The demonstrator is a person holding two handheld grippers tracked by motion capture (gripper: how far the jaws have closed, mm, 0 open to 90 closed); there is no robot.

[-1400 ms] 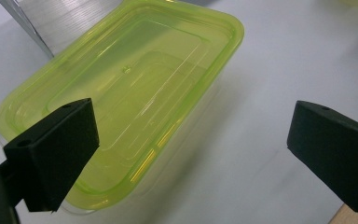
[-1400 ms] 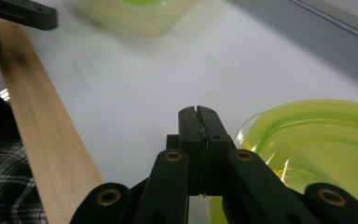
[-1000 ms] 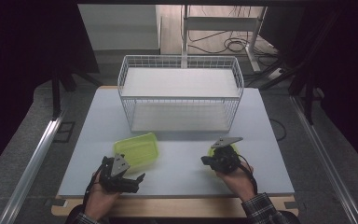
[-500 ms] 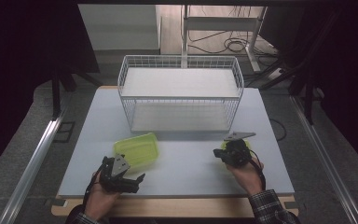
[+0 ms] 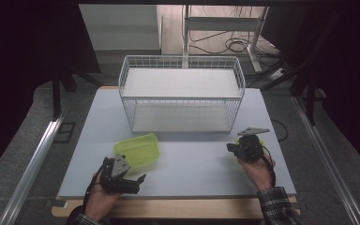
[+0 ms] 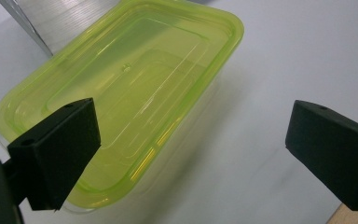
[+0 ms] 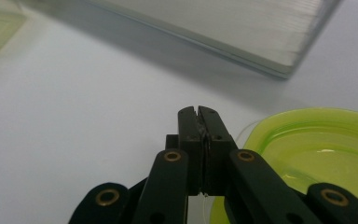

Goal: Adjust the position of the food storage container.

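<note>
- The high view looks forward and down from above the person's side, taking in the whole table (image 5: 183, 159) and a wire basket (image 5: 182, 93) at 12 o'clock.
- The left gripper view sits close over the green box (image 6: 121, 93), also seen from above.
- The right gripper view skims low, sharing the basket's base (image 7: 223, 28).

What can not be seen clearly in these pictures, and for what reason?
- Second green container, right gripper view: cut off by the right edge and partly behind the right gripper. High view: mostly hidden under that gripper, so its shape is unclear.
- Right gripper, shut: whether it pinches the container's rim cannot be told.
- Green container, left gripper view: its near corner sits behind the open left gripper.
- Wire basket: contents, if any, too small to tell.
</note>
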